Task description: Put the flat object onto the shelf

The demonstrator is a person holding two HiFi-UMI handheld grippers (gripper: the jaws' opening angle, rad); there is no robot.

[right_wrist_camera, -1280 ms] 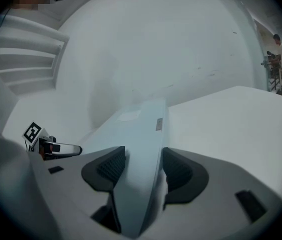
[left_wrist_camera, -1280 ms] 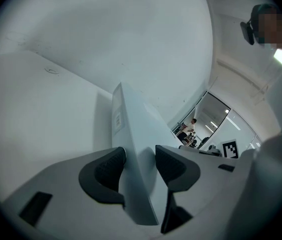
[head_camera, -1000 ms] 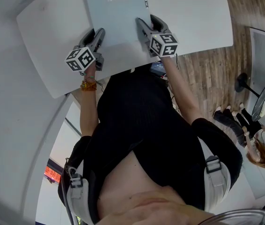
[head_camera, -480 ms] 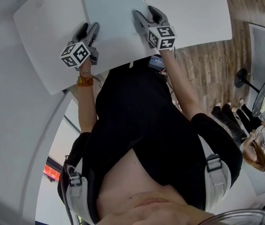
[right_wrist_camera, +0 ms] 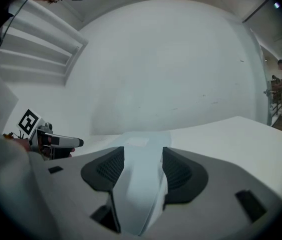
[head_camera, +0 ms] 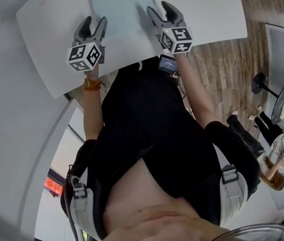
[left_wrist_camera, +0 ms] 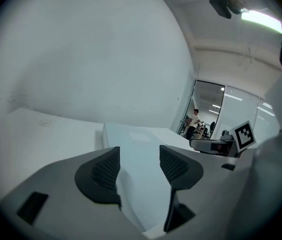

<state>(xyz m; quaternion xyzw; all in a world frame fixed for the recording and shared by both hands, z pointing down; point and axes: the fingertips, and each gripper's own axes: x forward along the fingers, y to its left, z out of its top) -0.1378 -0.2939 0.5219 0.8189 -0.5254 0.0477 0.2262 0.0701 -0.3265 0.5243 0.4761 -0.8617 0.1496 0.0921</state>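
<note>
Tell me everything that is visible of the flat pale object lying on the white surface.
The flat object is a thin, pale blue-grey rectangular panel, smooth and matte, perhaps plastic or card. A small lighter rectangle sits near its far end, a tiny dark mark on its right edge. It lies flat on the white shelf, its far end cut off in the head view. Its near part shows between the open jaws of the left gripper and the right gripper; no pad presses on it.

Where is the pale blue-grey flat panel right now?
Head view, top centre: the flat panel lies on the white shelf, flanked by the left gripper and right gripper.
</note>
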